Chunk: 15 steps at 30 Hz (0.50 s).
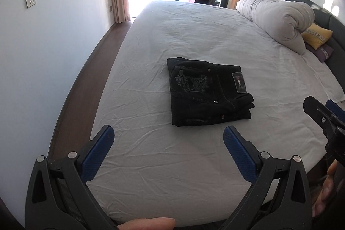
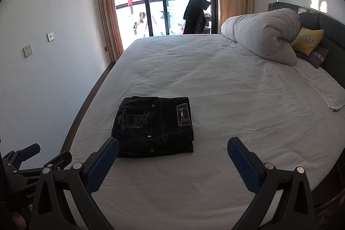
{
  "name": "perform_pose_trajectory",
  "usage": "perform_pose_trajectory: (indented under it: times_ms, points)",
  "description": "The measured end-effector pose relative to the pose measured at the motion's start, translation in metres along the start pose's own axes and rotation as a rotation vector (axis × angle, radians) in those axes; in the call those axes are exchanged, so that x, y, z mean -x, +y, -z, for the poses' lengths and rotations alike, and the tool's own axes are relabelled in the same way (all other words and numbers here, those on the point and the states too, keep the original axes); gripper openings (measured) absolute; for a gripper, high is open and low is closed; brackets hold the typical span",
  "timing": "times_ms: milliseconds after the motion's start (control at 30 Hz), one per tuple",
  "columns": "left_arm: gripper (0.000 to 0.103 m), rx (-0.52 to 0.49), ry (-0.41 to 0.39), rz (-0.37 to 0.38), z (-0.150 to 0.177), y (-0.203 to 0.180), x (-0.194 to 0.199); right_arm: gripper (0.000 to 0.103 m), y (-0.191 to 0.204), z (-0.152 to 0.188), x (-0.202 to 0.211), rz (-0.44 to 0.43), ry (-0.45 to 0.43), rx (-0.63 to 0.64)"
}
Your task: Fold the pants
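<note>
The black denim pants (image 1: 209, 93) lie folded into a compact, roughly square stack on the white-sheeted bed (image 1: 194, 36), embroidered pocket and label patch up. The left gripper (image 1: 168, 137) sits at the stack's six o'clock, jaws apart and empty; the right gripper (image 2: 172, 150) at about five o'clock, likewise spread. The folding looks finished, though the stack's far edges can't be checked.
</note>
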<state>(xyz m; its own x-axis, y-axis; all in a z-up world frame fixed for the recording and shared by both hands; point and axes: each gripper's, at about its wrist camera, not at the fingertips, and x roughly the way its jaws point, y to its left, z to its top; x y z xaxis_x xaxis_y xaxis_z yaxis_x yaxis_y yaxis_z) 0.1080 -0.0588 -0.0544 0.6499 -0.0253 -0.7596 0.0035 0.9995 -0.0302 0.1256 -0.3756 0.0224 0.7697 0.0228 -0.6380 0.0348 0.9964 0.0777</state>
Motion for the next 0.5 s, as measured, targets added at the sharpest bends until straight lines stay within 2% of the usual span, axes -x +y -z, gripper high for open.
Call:
perform_pose_trajectory:
  times_ms: [500]
  points:
    - [0.103, -0.001, 0.008, 0.003, 0.0021, -0.0024, 0.0018, 0.103, 0.0081, 0.0035, 0.0002, -0.009, 0.029, 0.018]
